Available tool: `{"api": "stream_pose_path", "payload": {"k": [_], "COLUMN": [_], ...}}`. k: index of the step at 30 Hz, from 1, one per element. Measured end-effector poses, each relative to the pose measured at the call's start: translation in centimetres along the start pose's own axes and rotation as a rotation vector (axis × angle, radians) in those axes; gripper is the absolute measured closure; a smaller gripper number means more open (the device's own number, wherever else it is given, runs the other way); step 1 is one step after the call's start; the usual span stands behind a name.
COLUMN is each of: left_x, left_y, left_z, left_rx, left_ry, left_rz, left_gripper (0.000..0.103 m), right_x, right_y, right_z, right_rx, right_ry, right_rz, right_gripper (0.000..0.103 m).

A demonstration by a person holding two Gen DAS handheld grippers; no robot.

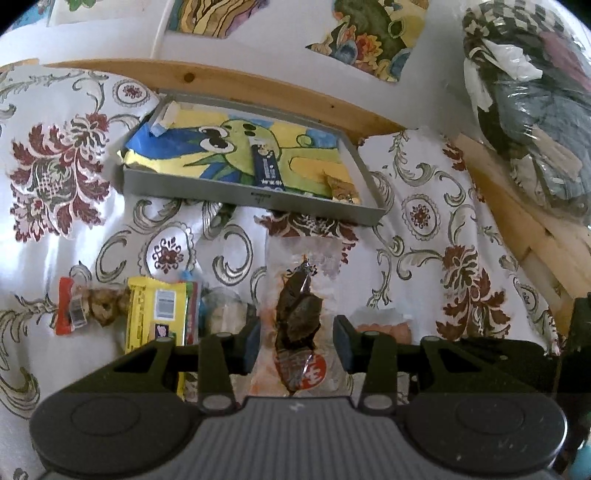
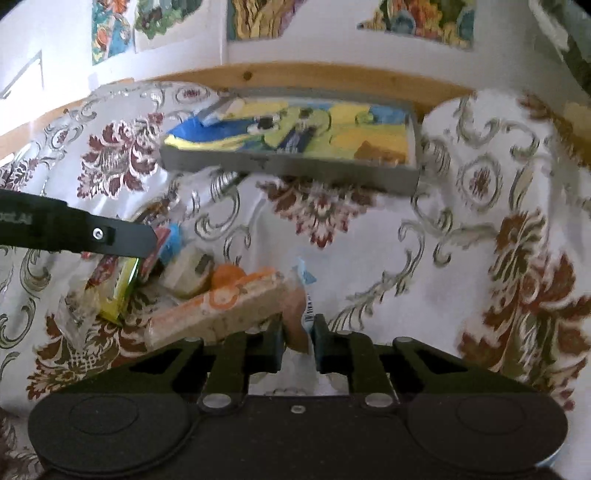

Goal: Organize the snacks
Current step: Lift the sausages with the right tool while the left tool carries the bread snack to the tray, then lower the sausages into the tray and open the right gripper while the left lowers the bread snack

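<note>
snacks lie on the floral cloth (image 1: 55, 166) before the grey tray (image 1: 236, 192). my left gripper (image 1: 295, 345) spreads its jaws wide around a clear packet (image 1: 299, 295); my right gripper (image 2: 297, 338) pinches an orange-printed packet (image 2: 221, 310).

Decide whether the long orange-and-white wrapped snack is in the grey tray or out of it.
Out. The long orange-and-white wrapped snack lies over the floral cloth, nipped at one end by the right gripper, short of the grey tray.

A home bedroom is suggested by the white floral damask bedspread (image 1: 74, 155), the pale pine bed frame (image 1: 229, 79) and the colourful paintings (image 1: 373, 33) hung on the white wall.
</note>
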State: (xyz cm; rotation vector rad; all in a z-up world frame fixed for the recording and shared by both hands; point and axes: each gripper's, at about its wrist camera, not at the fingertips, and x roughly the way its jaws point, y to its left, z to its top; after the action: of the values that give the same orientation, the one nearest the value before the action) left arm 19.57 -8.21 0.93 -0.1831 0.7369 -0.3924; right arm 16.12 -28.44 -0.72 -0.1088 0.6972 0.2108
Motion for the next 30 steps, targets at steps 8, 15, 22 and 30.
{"api": "stream_pose_path", "payload": {"k": [8,15,22,30], "left_x": [0.6,2.7,6.0,10.8], "left_y": [-0.2,-1.2,-1.0,-0.1], "left_z": [2.4,6.3,10.8,15.5], "left_rx": [-0.018,0.000,-0.017,-0.103], "left_ry": [-0.037,-0.092,-0.144,-0.174], "left_rz": [0.023,0.066,0.139,0.187], "left_gripper": [0.057,0.057,0.057,0.057], "right_x": [-1.5,0.0,3.8,7.5], "right_y": [-0.2,-1.9,-4.5,-7.8], "right_z": [1.9,5.8,10.3,12.2], "right_rx": [-0.040,0.000,0.104,0.270], "right_ry": [-0.160,-0.280,-0.352,-0.382], "right_rz": [-0.013,0.015,0.073,0.168], "right_gripper": [0.087,0.087,0.087,0.086]}}
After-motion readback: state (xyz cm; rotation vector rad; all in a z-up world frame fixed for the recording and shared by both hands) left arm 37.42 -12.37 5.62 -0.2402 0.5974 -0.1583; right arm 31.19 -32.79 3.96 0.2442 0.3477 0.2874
